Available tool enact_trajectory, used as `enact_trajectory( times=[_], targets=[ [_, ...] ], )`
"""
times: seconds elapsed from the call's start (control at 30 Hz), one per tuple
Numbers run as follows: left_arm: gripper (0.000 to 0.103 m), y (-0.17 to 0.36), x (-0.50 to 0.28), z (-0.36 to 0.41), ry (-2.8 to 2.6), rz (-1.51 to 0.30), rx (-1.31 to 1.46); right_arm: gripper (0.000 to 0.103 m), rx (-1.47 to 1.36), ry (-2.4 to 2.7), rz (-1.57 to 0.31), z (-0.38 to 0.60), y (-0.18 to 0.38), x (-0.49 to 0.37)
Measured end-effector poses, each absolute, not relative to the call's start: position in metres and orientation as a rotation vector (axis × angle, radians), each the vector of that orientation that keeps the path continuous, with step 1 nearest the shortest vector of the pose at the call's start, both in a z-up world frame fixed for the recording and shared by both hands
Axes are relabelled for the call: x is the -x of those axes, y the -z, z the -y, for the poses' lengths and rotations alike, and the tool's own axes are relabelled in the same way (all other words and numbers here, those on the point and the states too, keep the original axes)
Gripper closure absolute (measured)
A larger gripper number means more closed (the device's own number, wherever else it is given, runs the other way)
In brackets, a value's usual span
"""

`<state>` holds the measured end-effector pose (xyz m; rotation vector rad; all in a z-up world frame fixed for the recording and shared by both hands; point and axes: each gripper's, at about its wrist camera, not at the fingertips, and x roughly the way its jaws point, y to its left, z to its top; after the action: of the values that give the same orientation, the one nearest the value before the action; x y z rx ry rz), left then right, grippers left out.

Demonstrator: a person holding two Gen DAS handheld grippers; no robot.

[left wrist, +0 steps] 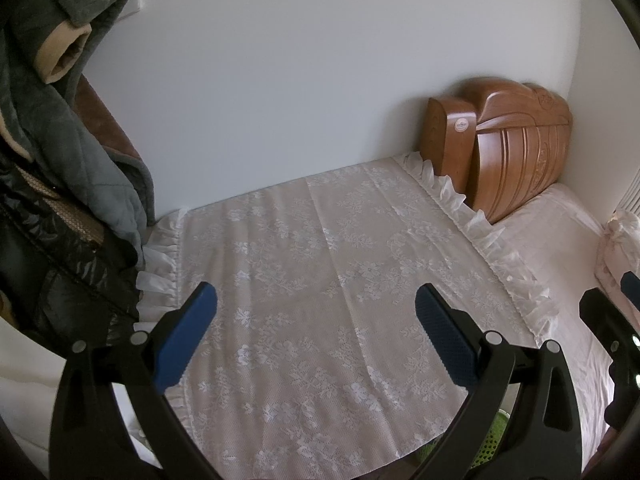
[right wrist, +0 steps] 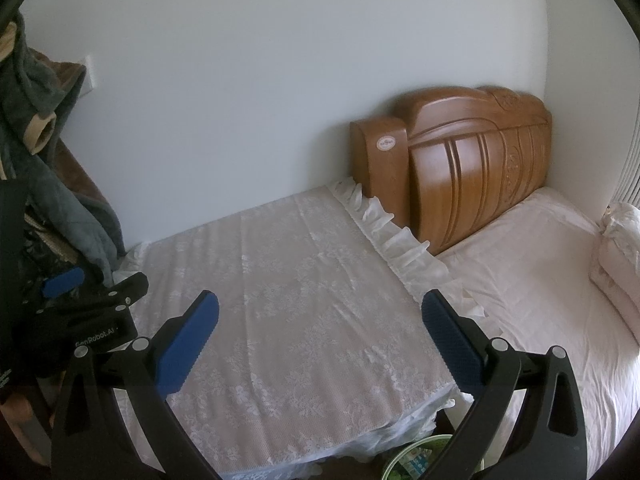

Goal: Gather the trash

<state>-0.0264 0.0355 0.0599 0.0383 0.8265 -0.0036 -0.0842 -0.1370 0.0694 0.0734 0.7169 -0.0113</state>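
Note:
My left gripper (left wrist: 316, 300) hangs open above a surface draped in a white lace cloth (left wrist: 320, 280), with nothing between its blue pads. My right gripper (right wrist: 320, 308) is open too, above the same lace cloth (right wrist: 288, 300), and holds nothing. A green trash bin (right wrist: 424, 458) peeks out below the cloth's near edge, with some wrappers inside; its green mesh wall (left wrist: 490, 440) also shows in the left wrist view. No loose trash shows on the cloth. The left gripper (right wrist: 76, 292) appears at the left edge of the right wrist view.
A carved wooden headboard (right wrist: 472, 164) stands against the white wall. A bed with a pale pink sheet (right wrist: 540, 280) lies to the right, with folded bedding (right wrist: 620, 264) at its far side. Coats and a grey robe (left wrist: 60, 160) hang at the left.

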Motion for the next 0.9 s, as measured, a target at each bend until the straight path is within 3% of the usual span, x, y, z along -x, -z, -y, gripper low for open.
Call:
enact_trajectory(
  times=[0.9],
  targets=[
    [0.008, -0.0615, 0.0301, -0.0324, 0.014, -0.829, -0.043, 0.002, -0.074, 0.017, -0.719, 0.1360, -0.0699, 0.0869]
  ],
)
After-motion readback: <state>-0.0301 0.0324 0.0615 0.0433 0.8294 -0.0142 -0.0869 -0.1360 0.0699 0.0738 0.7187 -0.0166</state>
